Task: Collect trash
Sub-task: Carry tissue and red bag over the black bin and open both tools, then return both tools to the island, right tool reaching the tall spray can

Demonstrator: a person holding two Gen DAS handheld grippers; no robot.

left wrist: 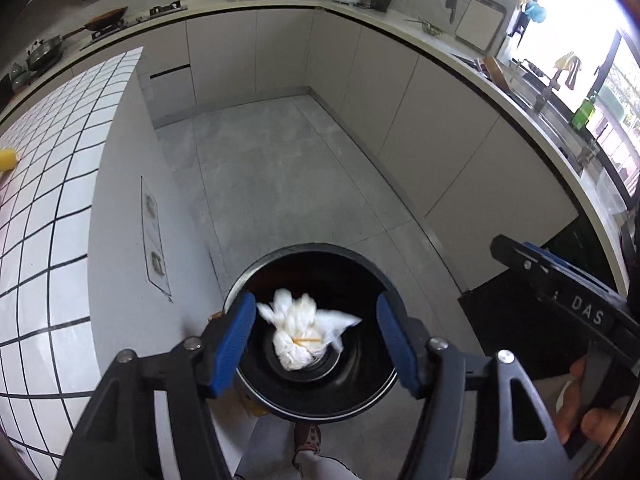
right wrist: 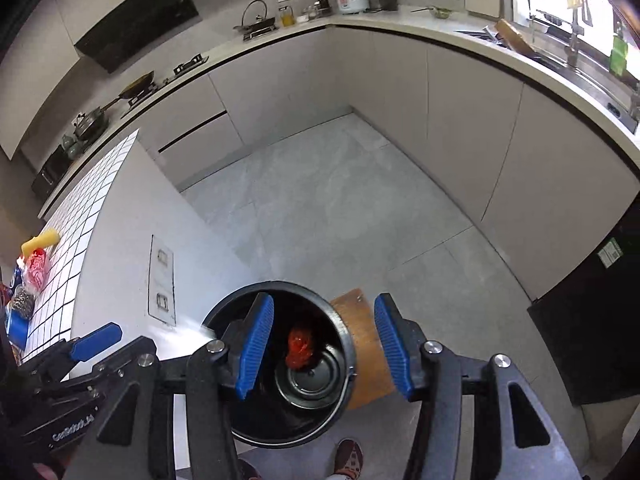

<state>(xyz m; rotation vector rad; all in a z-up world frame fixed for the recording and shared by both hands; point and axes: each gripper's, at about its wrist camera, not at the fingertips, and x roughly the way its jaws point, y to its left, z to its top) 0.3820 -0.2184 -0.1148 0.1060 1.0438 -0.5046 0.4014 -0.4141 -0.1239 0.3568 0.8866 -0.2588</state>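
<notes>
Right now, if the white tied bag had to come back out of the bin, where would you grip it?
Probably the white bag by its gathered neck at the yellow tie, coming straight down from above: the black bin walls close off every side, and the neck is its narrowest part.

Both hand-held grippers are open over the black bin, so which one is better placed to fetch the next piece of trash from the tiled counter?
Probably the left hand-held gripper. The tiled counter, with the remaining items, lies to the left, on its side. The right hand-held gripper would have to cross over the bin and the left one.
</notes>
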